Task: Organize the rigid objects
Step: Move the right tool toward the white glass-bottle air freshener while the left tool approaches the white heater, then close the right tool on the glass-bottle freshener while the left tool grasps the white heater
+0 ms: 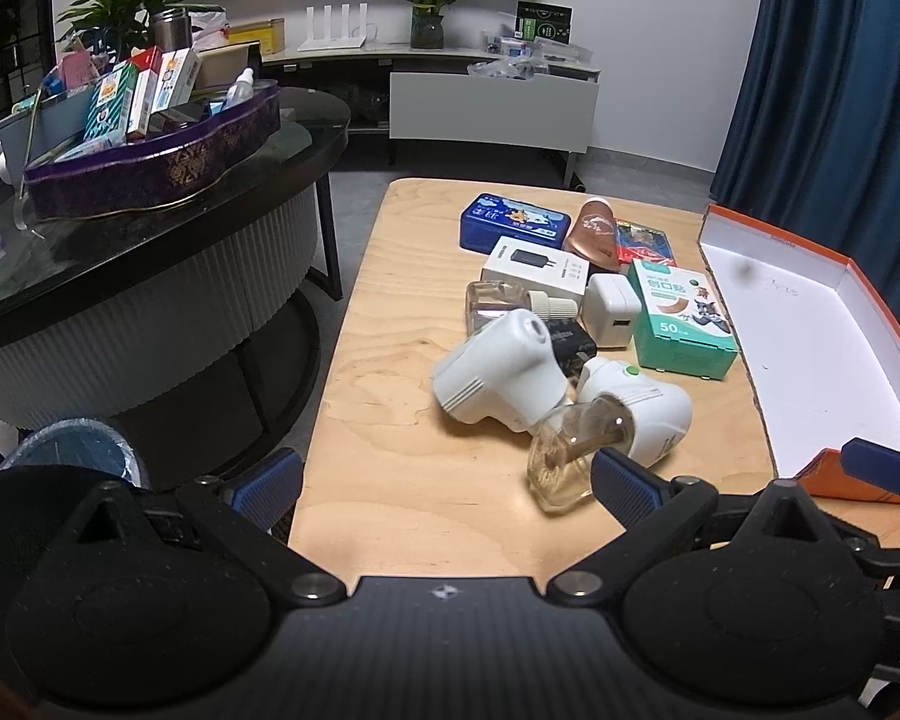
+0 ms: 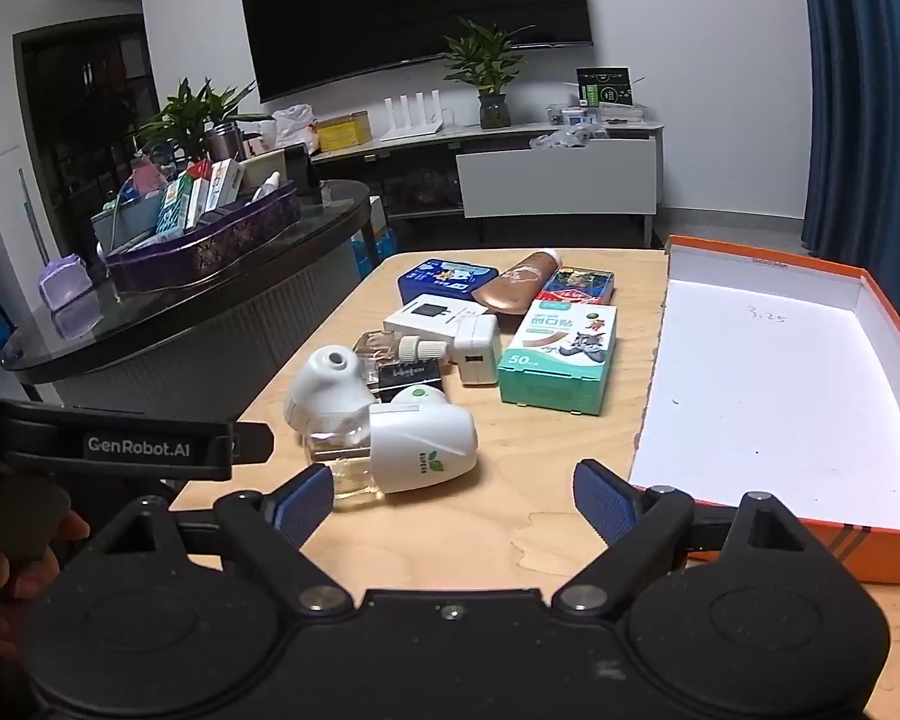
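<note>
The orange box (image 2: 774, 384) is cut off at the 3 o'clock edge of both views. A black item (image 2: 408, 373) lies half hidden behind the two white plug-in units (image 1: 504, 372) – label unreadable. Left gripper (image 1: 444, 480) and right gripper (image 2: 456, 501) stand wide apart, holding nothing. The clutter sits on the wooden table (image 1: 390, 480) at 12 o'clock (green carton (image 2: 561, 357) nearest the box).

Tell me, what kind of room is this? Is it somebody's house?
Most likely a living room in a home. A big dark TV hangs on the wall above a low media cabinet with a potted plant, and a round glass-topped coffee table stands beside the wooden table.
</note>
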